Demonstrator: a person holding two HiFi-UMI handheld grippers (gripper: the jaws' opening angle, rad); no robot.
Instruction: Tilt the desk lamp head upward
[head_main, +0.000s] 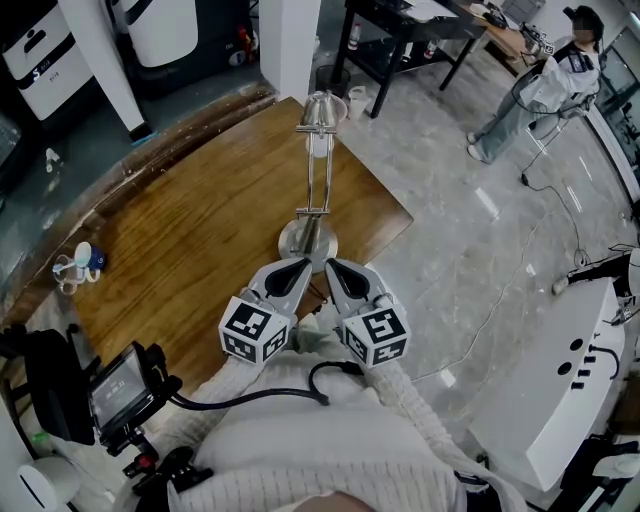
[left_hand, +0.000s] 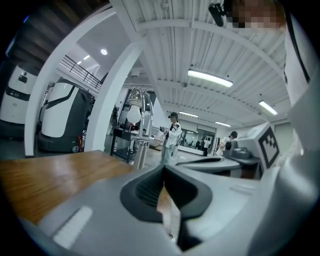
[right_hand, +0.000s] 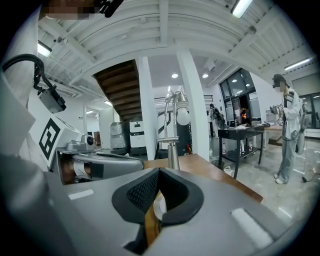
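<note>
Jaws of left gripper (head_main: 291, 272) and right gripper (head_main: 344, 278) press together, empty; only the head view shows the desk lamp (head_main: 318, 160) base (on the worktop (head_main: 180, 240)).

No readable text, numbers; only square coded markers on left gripper (head_main: 301, 268), right gripper (head_main: 334, 270).

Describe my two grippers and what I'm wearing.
Both the left gripper and right gripper are grey tapered shells with black ribbed pads on the jaws and a black-and-white marker cube behind. A black cable crosses the white knitted sweater.
</note>
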